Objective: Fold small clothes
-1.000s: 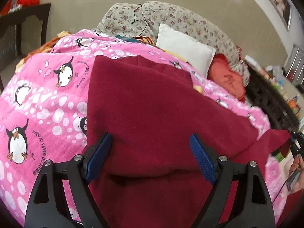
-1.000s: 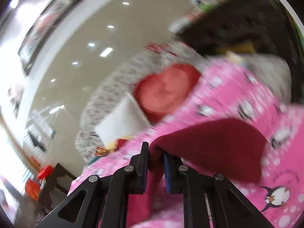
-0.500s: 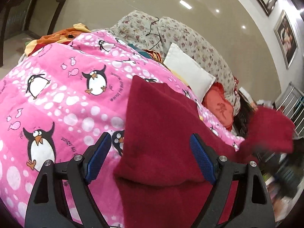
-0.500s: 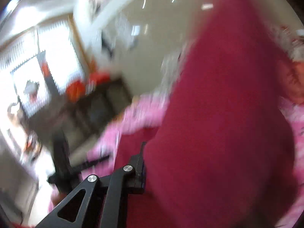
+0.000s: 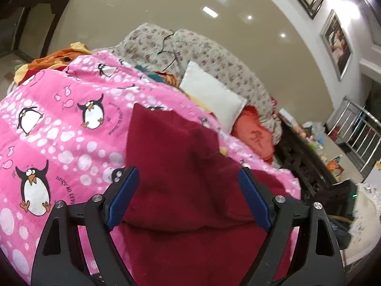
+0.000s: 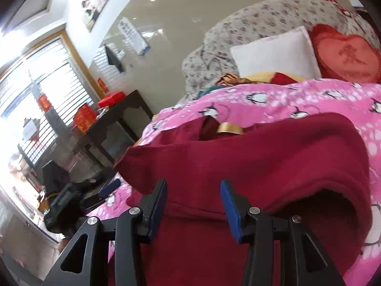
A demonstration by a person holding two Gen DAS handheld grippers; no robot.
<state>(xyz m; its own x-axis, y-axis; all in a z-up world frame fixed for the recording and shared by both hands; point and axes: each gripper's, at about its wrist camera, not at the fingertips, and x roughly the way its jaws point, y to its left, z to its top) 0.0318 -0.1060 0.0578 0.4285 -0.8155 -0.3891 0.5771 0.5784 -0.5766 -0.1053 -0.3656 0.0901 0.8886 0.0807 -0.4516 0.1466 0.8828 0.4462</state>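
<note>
A dark red garment [image 5: 181, 166] lies folded over itself on a pink penguin-print blanket [image 5: 54, 124]. My left gripper [image 5: 188, 195] is open, its blue pads either side of the garment's near fold, just above the cloth. In the right wrist view the same red garment [image 6: 262, 157] shows a doubled layer with a rounded fold at right. My right gripper [image 6: 193, 205] is open over the garment's near edge and holds nothing. A gold label [image 6: 229, 128] shows at the garment's neck opening.
A white pillow [image 5: 212, 95], a red heart cushion [image 5: 254, 135] and a floral bolster [image 5: 214, 54] lie at the bed's far side. A dark side table [image 6: 114, 119] with red boxes stands beside the bed. Orange clothes [image 5: 57, 59] lie past the blanket.
My right gripper carried the garment's side across and over, then opened and let it go. The garment now lies doubled. My left gripper stayed open and shifted slightly.
</note>
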